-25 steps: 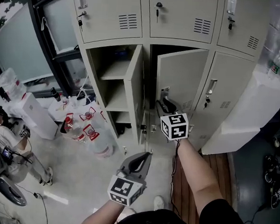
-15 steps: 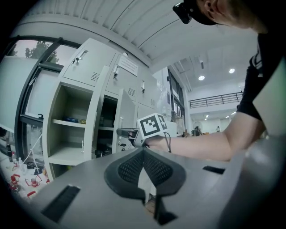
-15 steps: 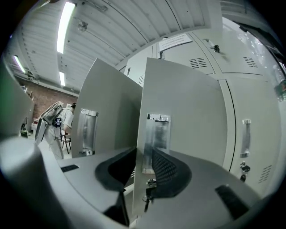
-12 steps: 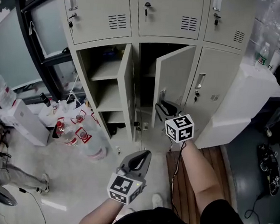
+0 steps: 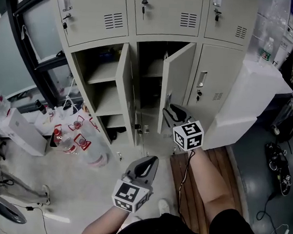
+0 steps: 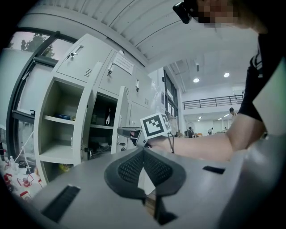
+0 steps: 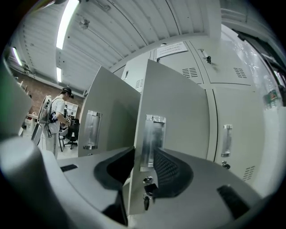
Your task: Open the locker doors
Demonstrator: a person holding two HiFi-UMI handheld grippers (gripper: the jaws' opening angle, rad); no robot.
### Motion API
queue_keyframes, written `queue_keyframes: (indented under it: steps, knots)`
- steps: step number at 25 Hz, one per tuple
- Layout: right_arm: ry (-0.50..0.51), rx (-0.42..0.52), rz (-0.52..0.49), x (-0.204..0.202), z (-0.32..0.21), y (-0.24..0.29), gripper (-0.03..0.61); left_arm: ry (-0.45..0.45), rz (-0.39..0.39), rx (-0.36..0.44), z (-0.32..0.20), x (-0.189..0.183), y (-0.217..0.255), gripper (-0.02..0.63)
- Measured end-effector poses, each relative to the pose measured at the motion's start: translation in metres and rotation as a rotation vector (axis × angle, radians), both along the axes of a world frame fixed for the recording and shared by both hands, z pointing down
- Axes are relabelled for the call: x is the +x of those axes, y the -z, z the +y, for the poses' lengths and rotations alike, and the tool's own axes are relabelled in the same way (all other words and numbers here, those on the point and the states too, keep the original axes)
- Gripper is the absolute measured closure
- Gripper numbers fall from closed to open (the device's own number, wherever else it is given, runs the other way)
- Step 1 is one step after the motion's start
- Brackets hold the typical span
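The grey locker bank has its lower left door (image 5: 122, 88) swung wide open. The lower middle door (image 5: 178, 76) stands about half open. The lower right door (image 5: 218, 74) is closed. My right gripper (image 5: 170, 109) is at the middle door's free edge. In the right gripper view that door (image 7: 174, 112) runs between the jaws, with its metal handle (image 7: 152, 138) beside the right pad. The right gripper (image 7: 144, 163) has just been opening its jaws and no longer looks clamped on the edge. My left gripper (image 5: 151, 161) hangs lower, away from the lockers. It (image 6: 144, 151) is shut with nothing in it.
Bagged plastic bottles (image 5: 80, 139) lie on the floor left of the lockers. A white cabinet (image 5: 247, 95) stands at the right with a water bottle (image 5: 264, 52) on top. A wooden board (image 5: 205, 164) covers the floor below my right arm. A person (image 7: 56, 114) stands far behind the doors.
The middle door has swung further open as my right gripper drew back towards me. The head view has shifted right. The left gripper has hardly moved.
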State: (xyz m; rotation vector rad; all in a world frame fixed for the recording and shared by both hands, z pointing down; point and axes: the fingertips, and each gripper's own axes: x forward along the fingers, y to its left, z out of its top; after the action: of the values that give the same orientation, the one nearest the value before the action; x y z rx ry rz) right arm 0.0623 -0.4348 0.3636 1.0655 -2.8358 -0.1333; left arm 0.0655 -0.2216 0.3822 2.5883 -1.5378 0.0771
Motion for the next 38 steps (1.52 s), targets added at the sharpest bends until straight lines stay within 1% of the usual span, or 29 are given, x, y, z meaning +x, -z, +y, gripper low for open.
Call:
queue_keyframes:
  steps: [3,8,12,15,16,18,19,21,22,26,27,28,29,31,38]
  knots:
    - [-0.038,0.020,0.024,0.010,0.003,0.001,0.439,-0.014,0.011,0.000,0.001,0.003,-0.001,0.611]
    - [-0.093,0.005,0.007,0.028,0.009,0.000,0.440,-0.051,0.006,0.000,0.005,0.009,-0.002,0.611]
    - [-0.143,0.002,0.012,0.045,0.014,0.000,0.439,-0.080,0.014,-0.001,0.008,0.016,-0.003,0.611]
    - [-0.185,0.014,0.025,0.058,0.017,0.000,0.445,-0.102,0.017,-0.005,0.011,0.021,-0.005,0.611]
    - [-0.196,0.017,0.026,0.062,0.019,0.000,0.458,-0.108,0.021,-0.002,0.012,0.023,-0.004,0.611]
    - [-0.205,0.021,0.019,0.066,0.025,0.000,0.466,-0.119,0.026,0.004,0.013,0.026,-0.004,0.611]
    - [-0.205,0.021,0.014,0.066,0.028,-0.001,0.456,-0.125,0.026,0.005,0.014,0.028,-0.005,0.611]
    - [-0.218,0.015,0.014,0.065,0.030,-0.005,0.401,-0.136,0.026,0.006,0.016,0.030,-0.004,0.611]
    - [-0.231,0.009,0.018,0.065,0.029,-0.008,0.385,-0.141,0.026,0.007,0.016,0.031,-0.004,0.611]
    - [-0.314,-0.032,0.021,0.072,0.017,-0.019,0.380,-0.148,0.019,0.004,0.020,0.031,-0.005,0.611]
    - [-0.336,-0.043,0.022,0.076,0.014,-0.022,0.386,-0.147,0.018,0.003,0.020,0.030,-0.005,0.611]
    - [-0.354,-0.052,0.021,0.079,0.011,-0.023,0.412,-0.145,0.017,0.002,0.020,0.028,-0.005,0.611]
    - [-0.364,-0.059,0.017,0.081,0.010,-0.024,0.415,-0.142,0.016,0.001,0.020,0.027,-0.005,0.611]
    - [-0.372,-0.060,0.004,0.086,0.009,-0.024,0.442,-0.138,0.014,-0.003,0.019,0.024,-0.006,0.611]
    - [-0.355,-0.060,-0.005,0.096,0.009,-0.025,0.446,-0.142,0.013,-0.013,0.012,0.024,-0.010,0.611]
